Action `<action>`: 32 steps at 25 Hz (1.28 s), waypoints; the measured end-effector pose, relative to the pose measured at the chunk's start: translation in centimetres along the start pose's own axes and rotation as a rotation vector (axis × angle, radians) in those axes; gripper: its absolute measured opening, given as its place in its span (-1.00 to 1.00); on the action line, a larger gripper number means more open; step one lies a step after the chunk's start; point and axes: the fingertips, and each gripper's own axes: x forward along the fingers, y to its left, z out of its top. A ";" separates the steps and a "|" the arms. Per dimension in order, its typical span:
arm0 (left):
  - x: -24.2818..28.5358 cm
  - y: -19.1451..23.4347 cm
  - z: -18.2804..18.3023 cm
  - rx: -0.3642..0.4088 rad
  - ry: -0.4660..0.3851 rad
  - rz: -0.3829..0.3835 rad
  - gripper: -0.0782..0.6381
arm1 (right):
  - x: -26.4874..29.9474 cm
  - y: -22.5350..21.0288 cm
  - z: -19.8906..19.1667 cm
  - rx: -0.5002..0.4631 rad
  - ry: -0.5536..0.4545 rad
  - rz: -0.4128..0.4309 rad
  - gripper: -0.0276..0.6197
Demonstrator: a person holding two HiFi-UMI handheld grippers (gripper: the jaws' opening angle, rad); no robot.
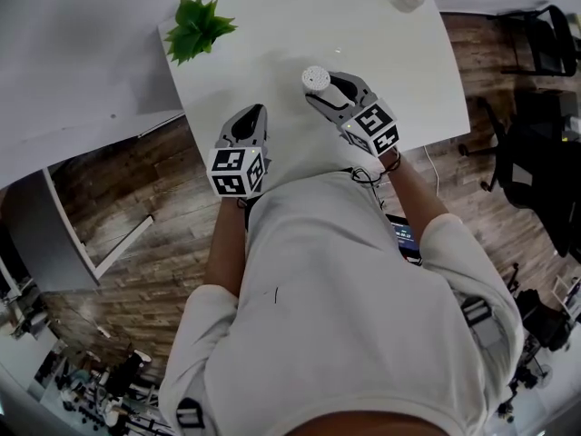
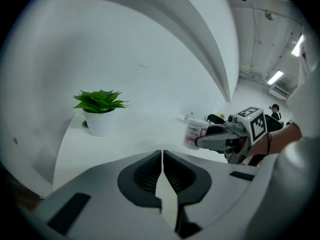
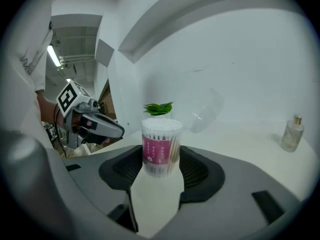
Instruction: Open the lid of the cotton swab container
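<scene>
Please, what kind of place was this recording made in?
Most likely an office or a lab workroom. A white table stands on a wood-pattern floor, a black office chair is beside it, and a strip light is on the ceiling.

The clear, pink-labelled cotton swab container (image 3: 161, 139) stands upright in the right hand-held gripper (image 3: 161, 158).

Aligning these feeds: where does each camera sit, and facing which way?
Head view: on the head, facing steeply down at white table; torso, forearms, left gripper, right gripper show.
Left gripper view: over its shut jaws toward potted plant.
Right gripper view: along its jaws clamping cotton swab container.
All share plant and container.
</scene>
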 end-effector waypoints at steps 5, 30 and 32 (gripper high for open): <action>0.5 -0.5 -1.3 -0.044 0.021 -0.016 -0.70 | -0.9 -2.7 -1.0 0.032 0.011 -0.084 -0.22; 1.5 -1.2 -3.3 -0.034 0.099 -0.005 -0.70 | -1.3 -7.6 -5.9 0.071 0.167 -0.223 -0.22; 1.5 -1.3 -3.4 -0.036 0.099 -0.006 -0.70 | -1.3 -7.7 -6.2 0.069 0.173 -0.224 -0.22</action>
